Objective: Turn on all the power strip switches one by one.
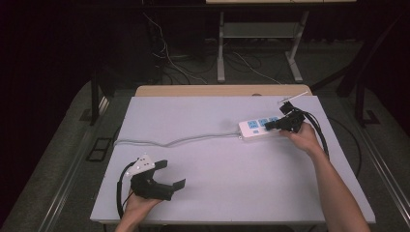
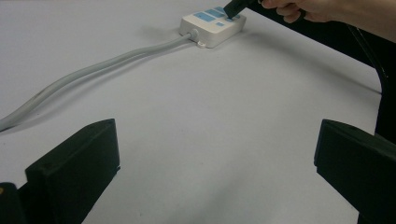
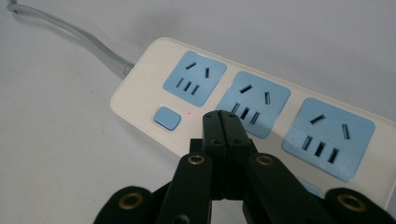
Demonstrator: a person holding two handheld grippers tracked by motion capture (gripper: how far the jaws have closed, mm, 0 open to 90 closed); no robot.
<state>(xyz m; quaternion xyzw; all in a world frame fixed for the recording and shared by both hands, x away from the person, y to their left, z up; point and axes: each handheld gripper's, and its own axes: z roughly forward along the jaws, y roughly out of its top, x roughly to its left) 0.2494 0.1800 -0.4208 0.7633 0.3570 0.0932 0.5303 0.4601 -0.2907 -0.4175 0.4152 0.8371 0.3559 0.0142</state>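
Over near the right edge of the table (image 1: 203,193), toward its far side, lay the white power strip (image 3: 140,93) with three blue sockets and a small blue switch (image 3: 167,117). Its grey cord (image 1: 169,141) trailed off toward the left edge. The right claw (image 3: 226,122), jaws pressed together on nothing, hovered at the strip's top just beside the switch. The left claw (image 1: 170,174) rested near the front left corner, jaws spread wide and empty.

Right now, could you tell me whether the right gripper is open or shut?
Shut. In the right gripper view, the right gripper has its two black fingers pressed together with no gap, poised over the power strip near its blue switch.
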